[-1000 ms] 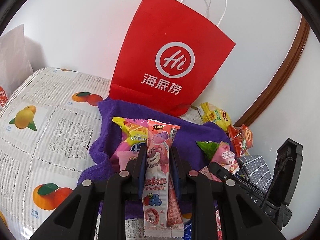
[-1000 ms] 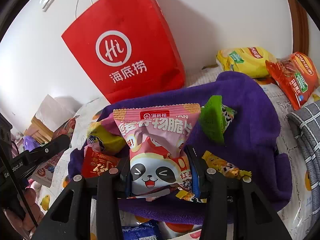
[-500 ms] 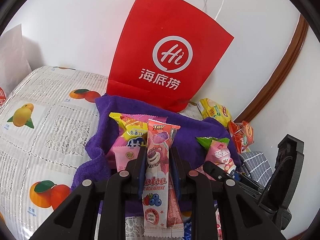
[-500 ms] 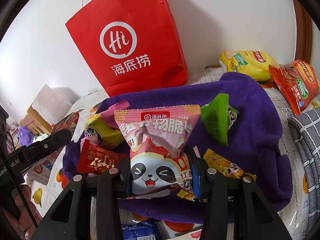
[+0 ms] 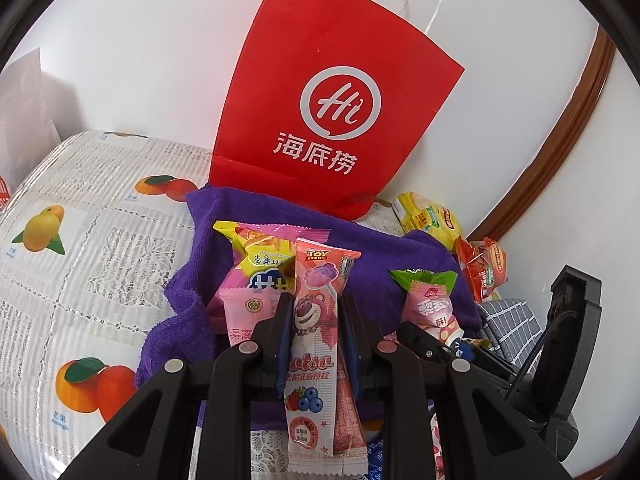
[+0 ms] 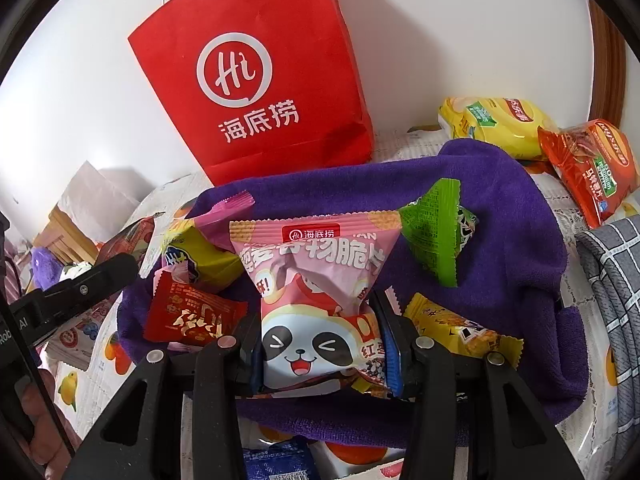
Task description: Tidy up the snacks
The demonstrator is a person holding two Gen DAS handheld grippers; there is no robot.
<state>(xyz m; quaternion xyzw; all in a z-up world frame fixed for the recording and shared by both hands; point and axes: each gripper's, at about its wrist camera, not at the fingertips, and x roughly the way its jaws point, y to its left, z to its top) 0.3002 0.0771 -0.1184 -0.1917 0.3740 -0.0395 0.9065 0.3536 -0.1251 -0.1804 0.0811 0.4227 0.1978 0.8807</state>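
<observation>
My left gripper (image 5: 314, 316) is shut on a long pink Lotso candy packet (image 5: 314, 344), held above the near edge of a purple towel (image 5: 380, 256). My right gripper (image 6: 316, 320) is shut on a pink panda snack bag (image 6: 316, 280), also above the purple towel (image 6: 512, 232). On the towel lie a yellow packet (image 6: 200, 260), a red packet (image 6: 188, 316), a green packet (image 6: 434, 232) and a yellow-orange packet (image 6: 460, 328). A red paper bag (image 5: 332, 120) stands behind the towel against the wall; it also shows in the right wrist view (image 6: 260, 80).
A yellow chip bag (image 6: 496, 124) and an orange chip bag (image 6: 592, 168) lie at the back right. A grey checked cloth (image 6: 612, 280) is on the right. The fruit-print tablecloth (image 5: 80, 240) stretches left. More snacks (image 6: 276, 464) lie under my grippers.
Both grippers have moved forward and closer to the towel and red bag, each still holding its packet. The bag looms larger in both views.
</observation>
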